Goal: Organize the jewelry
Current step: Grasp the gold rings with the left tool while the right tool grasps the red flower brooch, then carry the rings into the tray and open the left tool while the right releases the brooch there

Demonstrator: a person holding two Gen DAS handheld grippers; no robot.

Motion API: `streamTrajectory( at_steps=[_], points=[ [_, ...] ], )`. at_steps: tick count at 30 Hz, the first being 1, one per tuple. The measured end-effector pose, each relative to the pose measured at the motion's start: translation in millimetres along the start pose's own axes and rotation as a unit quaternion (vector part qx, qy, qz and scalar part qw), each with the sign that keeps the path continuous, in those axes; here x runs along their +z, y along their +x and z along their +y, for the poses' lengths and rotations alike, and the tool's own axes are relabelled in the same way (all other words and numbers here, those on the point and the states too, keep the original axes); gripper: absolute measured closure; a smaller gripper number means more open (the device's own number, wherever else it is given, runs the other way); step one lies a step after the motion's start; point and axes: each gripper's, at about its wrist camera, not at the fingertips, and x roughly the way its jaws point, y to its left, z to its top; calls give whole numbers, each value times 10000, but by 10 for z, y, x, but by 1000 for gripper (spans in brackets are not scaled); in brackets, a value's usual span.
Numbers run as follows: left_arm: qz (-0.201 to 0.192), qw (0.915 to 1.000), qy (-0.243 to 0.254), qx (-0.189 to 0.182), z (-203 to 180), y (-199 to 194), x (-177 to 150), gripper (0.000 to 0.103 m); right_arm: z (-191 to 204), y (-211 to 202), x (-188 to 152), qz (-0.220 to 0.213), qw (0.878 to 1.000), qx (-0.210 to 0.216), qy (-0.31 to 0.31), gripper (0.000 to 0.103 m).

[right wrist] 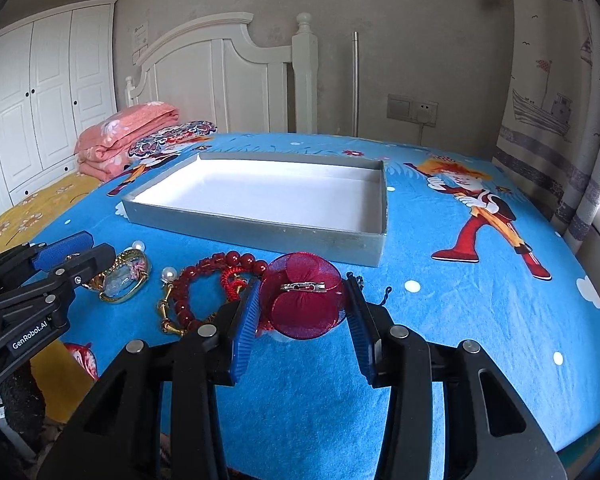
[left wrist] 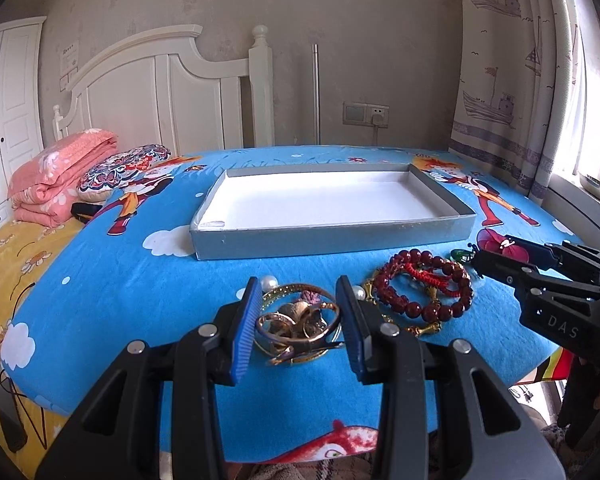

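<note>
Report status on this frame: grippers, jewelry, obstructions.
Left gripper open around gold bangles. Right gripper open around red bow clip. Gray box holds nothing. Path to box unobstructed.

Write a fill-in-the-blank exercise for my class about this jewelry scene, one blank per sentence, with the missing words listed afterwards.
1. The grey tray on the blue cloth holds ____ pieces of jewelry.
2. The left gripper has its open fingers on either side of a pile of ____ -coloured bangles and rings.
3. The right gripper is open around a dark red ____ clip.
4. The bead bracelet is coloured ____.

Missing words: no; gold; hair; red
</note>
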Motion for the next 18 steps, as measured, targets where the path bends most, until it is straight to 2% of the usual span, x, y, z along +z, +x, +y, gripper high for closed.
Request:
streamTrajectory(
  at_steps=[9, 18],
  points=[
    [-130, 9998, 71, 149, 38, 171, 399, 66, 88, 96, 357, -216, 9997, -54, -141, 62],
    [176, 9994, -6, 296, 173, 718, 950, 66, 95, 457, 778, -159, 9998, -115, -80, 62]
  ],
)
